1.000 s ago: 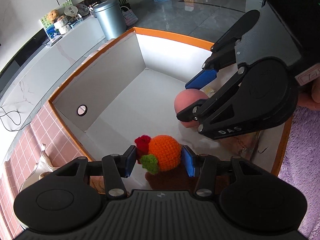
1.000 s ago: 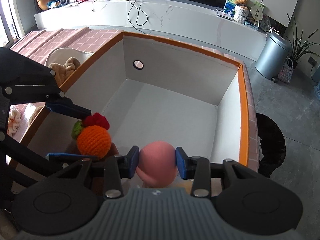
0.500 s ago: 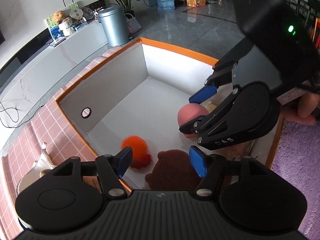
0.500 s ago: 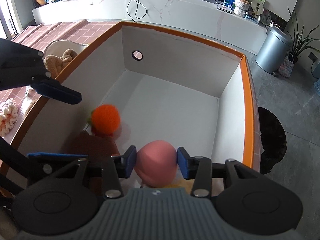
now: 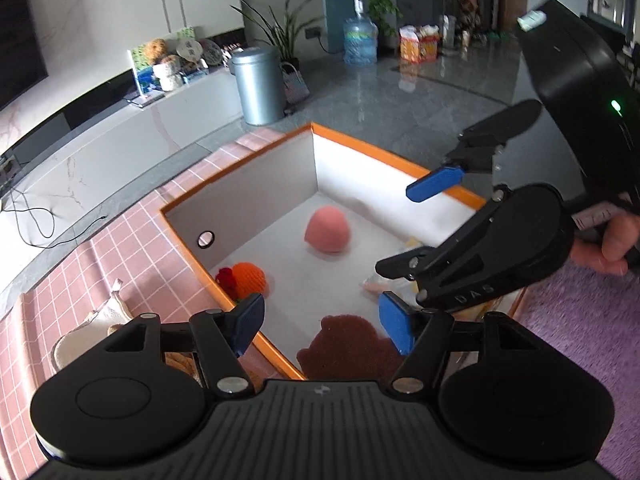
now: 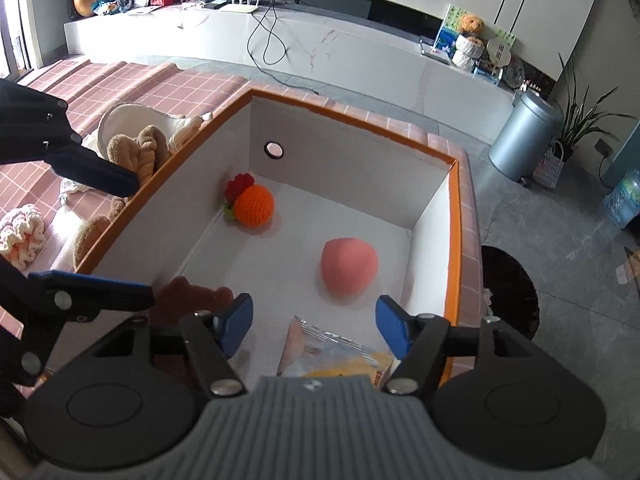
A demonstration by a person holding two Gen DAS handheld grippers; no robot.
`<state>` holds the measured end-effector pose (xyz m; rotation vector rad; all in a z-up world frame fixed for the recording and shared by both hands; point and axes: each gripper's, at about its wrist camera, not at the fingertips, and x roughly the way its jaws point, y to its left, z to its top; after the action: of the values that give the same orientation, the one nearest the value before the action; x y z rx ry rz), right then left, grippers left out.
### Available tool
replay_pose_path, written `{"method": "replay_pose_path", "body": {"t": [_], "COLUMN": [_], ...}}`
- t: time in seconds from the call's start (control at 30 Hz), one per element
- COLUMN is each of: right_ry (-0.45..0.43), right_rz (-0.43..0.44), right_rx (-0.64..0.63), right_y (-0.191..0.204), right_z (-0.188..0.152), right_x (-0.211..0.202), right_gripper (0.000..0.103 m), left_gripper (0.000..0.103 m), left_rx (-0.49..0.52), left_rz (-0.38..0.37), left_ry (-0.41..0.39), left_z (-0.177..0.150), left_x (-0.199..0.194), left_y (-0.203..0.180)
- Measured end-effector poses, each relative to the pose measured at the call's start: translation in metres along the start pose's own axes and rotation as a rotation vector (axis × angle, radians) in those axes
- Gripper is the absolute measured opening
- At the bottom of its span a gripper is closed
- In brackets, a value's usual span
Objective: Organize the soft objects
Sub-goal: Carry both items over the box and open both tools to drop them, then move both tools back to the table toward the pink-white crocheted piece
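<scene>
Fingers on both my grippers are spread wide and carry nothing: my left gripper (image 5: 322, 326) hangs over the near edge of the orange-rimmed white box (image 6: 352, 110), my right gripper (image 6: 316, 326) just beside it above the near right corner.

Nearest, right under my left fingers, a dark brown spongy bear-shaped pad (image 5: 346, 346) lies flat on the box floor. Looks light and squashy; I'd pinch it across the narrow waist, because flat on the floor the edges give little to bite. Next to it, under my right gripper, a crinkly clear plastic snack packet (image 6: 332, 354) with yellow inside. Slippery film, I reckon, so take a bunched fold, not the flat face.

Further in, the orange crocheted ball with a red flower and green leaf (image 6: 253, 204) rests against the left wall. Yarn should grip well and weigh almost nothing; close across the round orange body, not the flower. Mid-floor sits the smooth pink peach-shaped foam toy (image 6: 349, 270), well apart from the ball. It should compress, so grab the widest part gently or it may squirt out.

Beyond the rim, on the pink tiled tabletop (image 6: 132, 80), tan plush toys (image 6: 138, 150) wait in a white basket (image 6: 120, 114), plus a cream chunky-knit piece (image 6: 18, 234).
</scene>
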<state>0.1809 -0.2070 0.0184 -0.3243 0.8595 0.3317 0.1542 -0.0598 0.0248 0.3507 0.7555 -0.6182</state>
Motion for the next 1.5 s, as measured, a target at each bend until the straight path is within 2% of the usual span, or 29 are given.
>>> {"method": "replay_pose_path", "body": {"t": [0.2,0.4,0.6,0.8,0.9,1.0,1.17,1.3,1.4,1.5], "right_ry": [-0.109,-0.195,-0.257,-0.327,-0.343,-0.361,-0.338,-0.296,-0.273,-0.250], "right_rz": [-0.061,-0.054,-0.032,-0.004,0.011,0.010,0.025,0.059,0.082,0.090], "right_rx": [-0.002,0.072,0.145,0.163,0.177,0.174,0.077,0.050,0.030,0.007], "right_y": [0.022,0.049,0.084,0.124,0.140,0.158,0.187,0.197,0.203,0.212], "right_z": [-0.005,-0.009,-0.005,-0.008,-0.014,-0.023,-0.029,-0.028,-0.027,-0.025], "right_x": [-0.042,-0.067,-0.079,-0.082,-0.079,-0.075,-0.063,-0.052,-0.044,-0.033], "right_gripper": [0.073,0.074,0.074,0.074,0.082,0.082,0.082,0.071,0.066,0.061], "left_gripper": [0.077,0.076,0.076,0.075,0.075,0.075,0.071,0.071,0.071,0.074], "left_rx": [-0.119,-0.253,-0.344,-0.431,-0.471,-0.522,-0.597,-0.613,-0.605,-0.529], "left_rz": [0.038,0.082,0.128,0.171,0.198,0.206,0.200,0.214,0.254,0.321], "left_ry": [-0.063,-0.140,-0.184,-0.239,-0.254,-0.215,-0.123,-0.122,-0.113,-0.043], "left_z": [-0.012,-0.036,-0.065,-0.098,-0.122,-0.144,-0.175,-0.186,-0.190,-0.189], "left_x": [-0.036,-0.069,-0.092,-0.110,-0.117,-0.117,-0.112,-0.114,-0.110,-0.093], "left_y": [0.008,0.028,0.046,0.061,0.066,0.074,0.084,0.089,0.092,0.092]}}
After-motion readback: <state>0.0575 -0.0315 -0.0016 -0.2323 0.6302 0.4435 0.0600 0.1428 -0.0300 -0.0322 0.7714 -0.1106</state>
